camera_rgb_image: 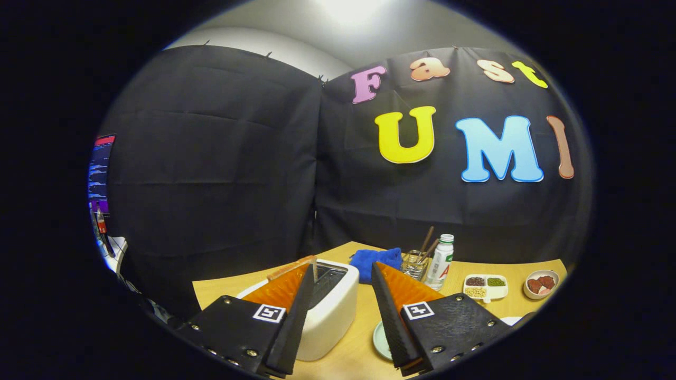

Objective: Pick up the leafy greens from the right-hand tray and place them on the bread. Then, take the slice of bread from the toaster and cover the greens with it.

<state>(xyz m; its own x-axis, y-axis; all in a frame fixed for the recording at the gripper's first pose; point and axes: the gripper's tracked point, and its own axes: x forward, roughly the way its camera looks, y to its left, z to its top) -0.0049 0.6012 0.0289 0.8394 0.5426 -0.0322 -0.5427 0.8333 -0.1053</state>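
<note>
**Booth table, gripper held over the toaster: items on view**

- Gripper: fingers spread wide apart, nothing between them but open air. It hangs above the near part of the table, clear of everything.
- Toaster: white, rounded body, standing between the two fingers and partly hidden behind the left one. Its dark slot faces up.
- Slice of bread: a thin tan edge, tilted, showing just above the left fingertip at the toaster's top left. Whether it sits in the slot or lies behind the toaster cannot be told.
- Table: light wood top, running from the fingers back to the black cloth wall.
- Blue cloth: crumpled, just behind the toaster, near the wall.
- Glass: clear, holding brown sticks that lean to the right; just right of the blue cloth.
- Bottle: white with a green cap, upright, touching or just beside the glass.
- Divided dish: white, with dark, green and pale grains in separate compartments; right of the bottle.
- Bowl: small, with reddish pieces; right of the divided dish.
- Small plate: pale, partly hidden behind the right finger.
- Leafy greens and right-hand tray: position cannot be told.
</note>
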